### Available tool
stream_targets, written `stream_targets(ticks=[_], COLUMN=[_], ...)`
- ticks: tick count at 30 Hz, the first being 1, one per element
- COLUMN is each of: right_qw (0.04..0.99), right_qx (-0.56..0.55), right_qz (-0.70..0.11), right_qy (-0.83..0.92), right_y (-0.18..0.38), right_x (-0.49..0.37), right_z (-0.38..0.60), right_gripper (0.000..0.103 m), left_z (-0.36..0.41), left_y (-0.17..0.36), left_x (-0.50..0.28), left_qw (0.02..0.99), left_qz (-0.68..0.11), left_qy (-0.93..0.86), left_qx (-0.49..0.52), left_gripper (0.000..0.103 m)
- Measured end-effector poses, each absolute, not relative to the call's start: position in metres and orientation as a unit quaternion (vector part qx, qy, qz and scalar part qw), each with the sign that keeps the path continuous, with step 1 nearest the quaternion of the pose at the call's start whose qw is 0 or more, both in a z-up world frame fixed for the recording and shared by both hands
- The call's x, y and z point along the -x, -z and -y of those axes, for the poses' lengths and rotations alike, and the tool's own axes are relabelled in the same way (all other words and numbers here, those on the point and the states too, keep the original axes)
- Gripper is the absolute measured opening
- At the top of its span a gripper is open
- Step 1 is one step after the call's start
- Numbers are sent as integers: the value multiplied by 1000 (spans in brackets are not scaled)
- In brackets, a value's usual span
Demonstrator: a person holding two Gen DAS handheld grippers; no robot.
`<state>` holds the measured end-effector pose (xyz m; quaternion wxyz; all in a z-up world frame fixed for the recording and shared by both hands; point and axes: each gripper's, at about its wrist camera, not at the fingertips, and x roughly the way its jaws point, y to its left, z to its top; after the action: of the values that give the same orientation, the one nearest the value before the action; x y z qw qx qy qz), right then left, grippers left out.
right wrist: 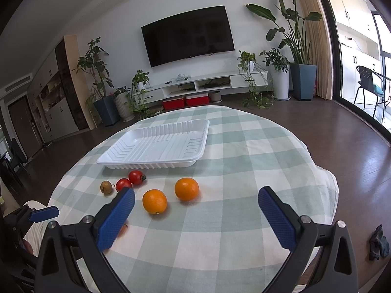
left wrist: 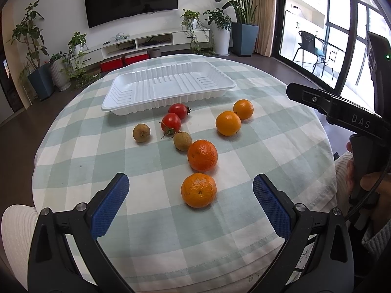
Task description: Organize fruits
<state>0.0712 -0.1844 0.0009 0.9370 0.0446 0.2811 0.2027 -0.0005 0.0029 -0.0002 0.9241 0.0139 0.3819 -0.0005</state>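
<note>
White wall carries a black television (right wrist: 188, 35), switched off. Below it, a low white media console (right wrist: 202, 83) with two red boxes (right wrist: 185, 102) underneath. Potted plants (right wrist: 297, 48) flank both sides. Dark wood floor (right wrist: 342, 134). Beige curtain (left wrist: 262, 14) beside glazed doors (left wrist: 325, 31); daylight enters, with a black chair (left wrist: 309, 48) beyond.

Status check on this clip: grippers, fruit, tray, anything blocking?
Left gripper open, right gripper open, both empty. All fruit on the tablecloth, nearest orange between left fingers; white tray empty. Nothing in the way.
</note>
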Motion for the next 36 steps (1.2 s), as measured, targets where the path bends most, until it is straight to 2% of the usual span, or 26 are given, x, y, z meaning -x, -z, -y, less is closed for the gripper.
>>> stream_targets(ticks=[36], right_qw=[937], right_qx=[-42], right_qz=[-283], right_qy=[-202], right_y=[0], right_x=[-71], right_z=[183], right_gripper=[103], left_z=[-4], left_y=[-3], left_x=[1], left_qw=[925], left_qz=[-381], left_qy=[1], left_qx=[-14], left_gripper=[103])
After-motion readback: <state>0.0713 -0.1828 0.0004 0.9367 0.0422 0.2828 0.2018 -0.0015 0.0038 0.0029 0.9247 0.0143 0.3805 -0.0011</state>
